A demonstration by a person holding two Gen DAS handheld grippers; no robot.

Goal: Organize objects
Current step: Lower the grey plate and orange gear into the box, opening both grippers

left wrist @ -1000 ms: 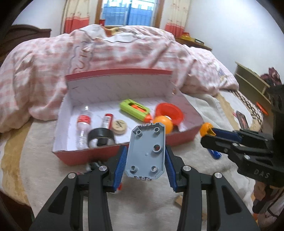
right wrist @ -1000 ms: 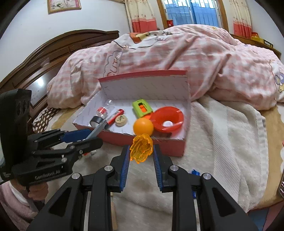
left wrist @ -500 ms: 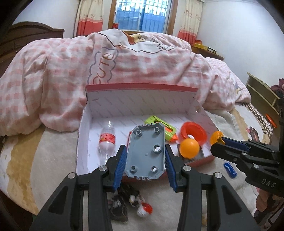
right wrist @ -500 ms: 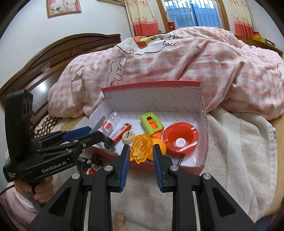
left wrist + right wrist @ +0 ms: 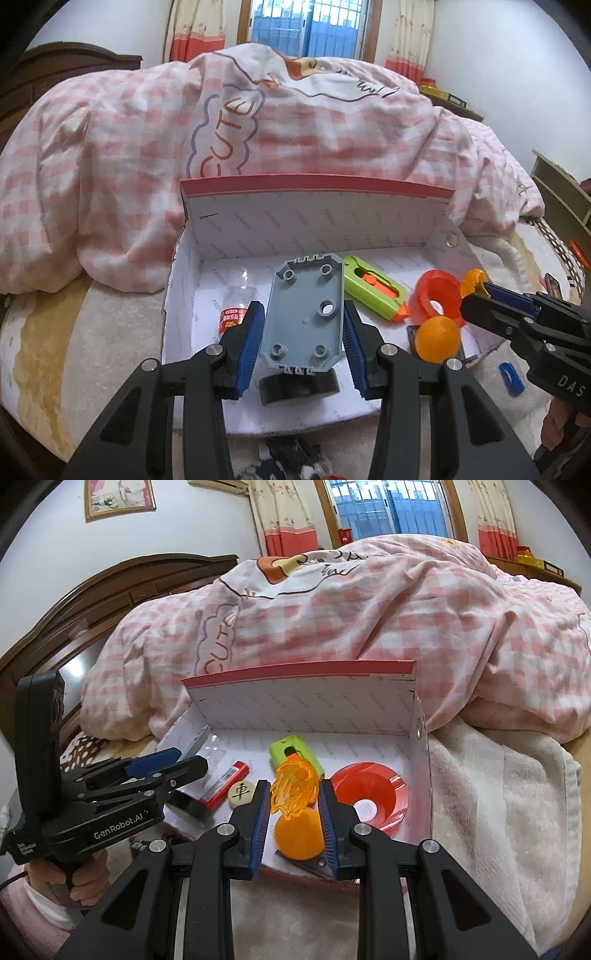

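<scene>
Grey plate (image 5: 304, 314) & orange flame pc (image 5: 293, 788) above red box (image 5: 314, 184).

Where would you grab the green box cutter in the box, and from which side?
Grip the green box cutter across its long flat sides, mid-body, coming from above. It lies flat on the box floor, slanted, with the orange funnel close by its tip, so turn the fingers across its length.

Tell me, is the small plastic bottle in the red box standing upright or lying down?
Lying down. The plastic bottle rests on its side on the floor of the red box, cap toward the back wall, red label nearer the camera.
</scene>
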